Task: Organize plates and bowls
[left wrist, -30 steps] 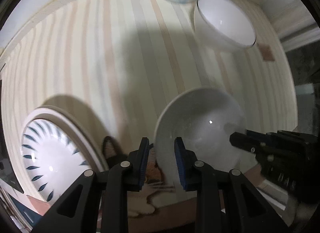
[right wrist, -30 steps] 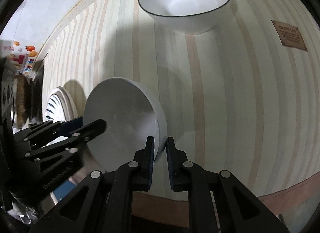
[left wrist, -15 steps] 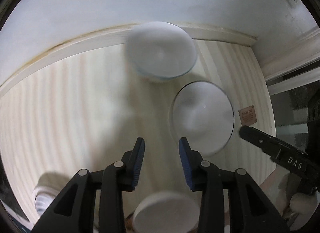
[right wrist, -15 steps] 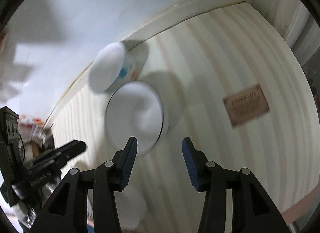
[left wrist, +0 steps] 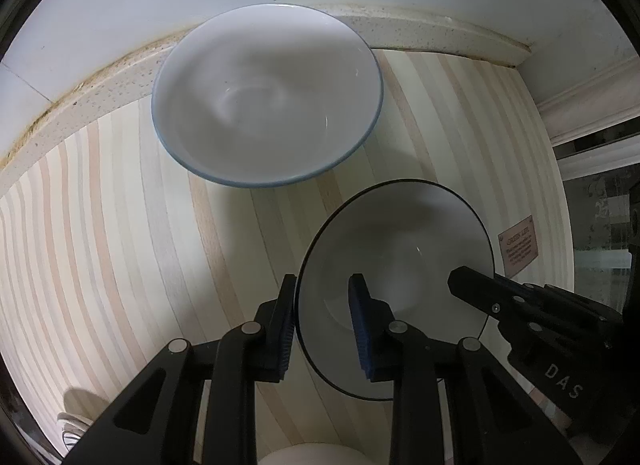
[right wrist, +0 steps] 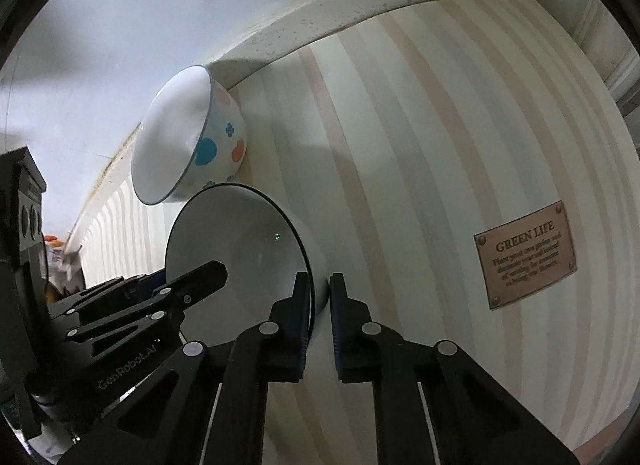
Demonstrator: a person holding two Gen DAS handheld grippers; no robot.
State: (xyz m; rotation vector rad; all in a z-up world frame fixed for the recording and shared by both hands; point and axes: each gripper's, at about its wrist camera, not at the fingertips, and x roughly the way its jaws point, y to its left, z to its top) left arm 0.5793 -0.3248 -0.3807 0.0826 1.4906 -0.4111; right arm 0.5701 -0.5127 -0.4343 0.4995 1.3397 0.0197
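Note:
A white bowl with a thin black rim [left wrist: 400,265] [right wrist: 240,241] stands on the striped mat. My left gripper [left wrist: 320,325] straddles its left rim, one finger outside and one inside, with a wide gap. My right gripper [right wrist: 319,301] straddles its right rim with the jaws close around the wall. A bowl with a blue rim and coloured dots [left wrist: 264,93] [right wrist: 192,137] stands behind it near the wall. The top of another white bowl [left wrist: 316,455] shows at the bottom edge of the left wrist view.
The striped mat [left wrist: 120,245] ends at a speckled stone ledge [left wrist: 100,81] and a white wall. A brown "GREEN LIFE" label [right wrist: 526,253] sits on the mat to the right. Plate edges [left wrist: 72,421] show at the lower left.
Both grippers let go of the earlier white bowl, opened, and moved forward to the black-rimmed bowl. The right jaws have narrowed around its rim; the left jaws now straddle the opposite rim.

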